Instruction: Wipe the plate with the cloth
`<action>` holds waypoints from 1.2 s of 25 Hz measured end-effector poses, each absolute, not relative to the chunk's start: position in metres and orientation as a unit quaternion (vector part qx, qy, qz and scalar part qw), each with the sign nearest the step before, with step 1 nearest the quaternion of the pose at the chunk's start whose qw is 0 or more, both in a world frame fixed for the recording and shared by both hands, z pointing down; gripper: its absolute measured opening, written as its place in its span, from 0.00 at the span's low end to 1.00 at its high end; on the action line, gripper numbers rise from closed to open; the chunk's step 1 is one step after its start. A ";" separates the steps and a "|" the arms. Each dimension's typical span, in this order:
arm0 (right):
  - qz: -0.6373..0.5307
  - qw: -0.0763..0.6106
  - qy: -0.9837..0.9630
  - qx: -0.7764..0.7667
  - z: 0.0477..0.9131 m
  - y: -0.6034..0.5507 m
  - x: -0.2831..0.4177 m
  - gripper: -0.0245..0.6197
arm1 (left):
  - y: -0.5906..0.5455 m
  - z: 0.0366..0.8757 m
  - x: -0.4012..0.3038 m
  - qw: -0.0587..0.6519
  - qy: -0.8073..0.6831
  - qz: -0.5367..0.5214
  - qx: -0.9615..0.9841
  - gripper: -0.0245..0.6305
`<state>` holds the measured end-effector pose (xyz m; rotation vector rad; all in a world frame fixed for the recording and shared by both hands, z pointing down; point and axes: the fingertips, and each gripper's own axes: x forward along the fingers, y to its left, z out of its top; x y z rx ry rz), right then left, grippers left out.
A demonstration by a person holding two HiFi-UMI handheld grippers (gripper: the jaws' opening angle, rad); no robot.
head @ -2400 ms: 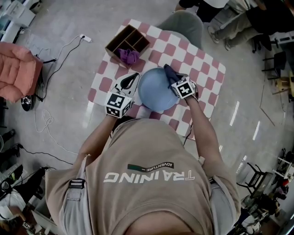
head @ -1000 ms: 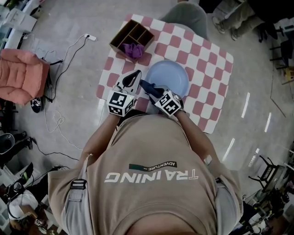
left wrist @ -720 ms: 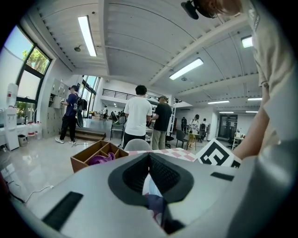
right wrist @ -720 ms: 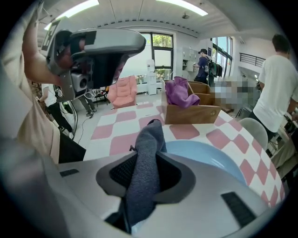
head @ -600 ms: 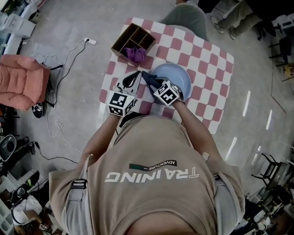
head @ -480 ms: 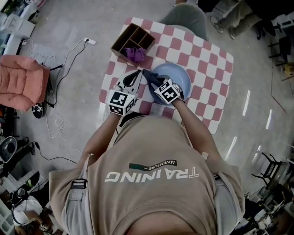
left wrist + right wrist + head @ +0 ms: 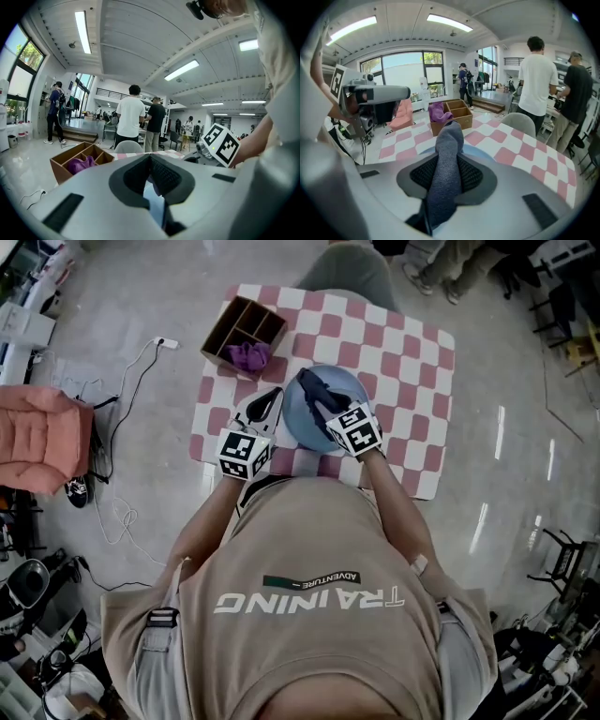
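My right gripper has its fingers clamped on the dark cloth, holding it over the blue plate at the near left of the checkered surface. My left gripper has its fingers closed on the plate's left rim.

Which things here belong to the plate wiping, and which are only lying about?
In the job: plate, grey cloth, left gripper on the plate's rim, right gripper holding the cloth.
Lying about: wooden box, purple rag inside, chair, floor cable.
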<state>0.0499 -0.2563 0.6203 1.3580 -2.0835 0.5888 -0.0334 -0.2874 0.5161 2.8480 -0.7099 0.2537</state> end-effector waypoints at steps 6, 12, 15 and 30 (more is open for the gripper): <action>0.244 0.256 -0.734 0.580 0.611 -0.215 0.123 0.23 | -0.270 0.516 -0.005 0.093 -0.213 0.090 0.969 0.06; 0.284 0.239 -0.662 0.651 0.627 -0.147 0.211 0.23 | -0.252 0.520 0.026 0.090 -0.185 0.097 0.974 0.06; 0.307 0.243 -0.626 0.674 0.642 -0.108 0.245 0.23 | -0.244 0.519 0.039 0.088 -0.176 0.098 0.976 0.06; 0.337 0.229 -0.583 0.703 0.669 -0.050 0.285 0.31 | -0.241 0.511 0.040 0.079 -0.197 0.102 0.972 0.06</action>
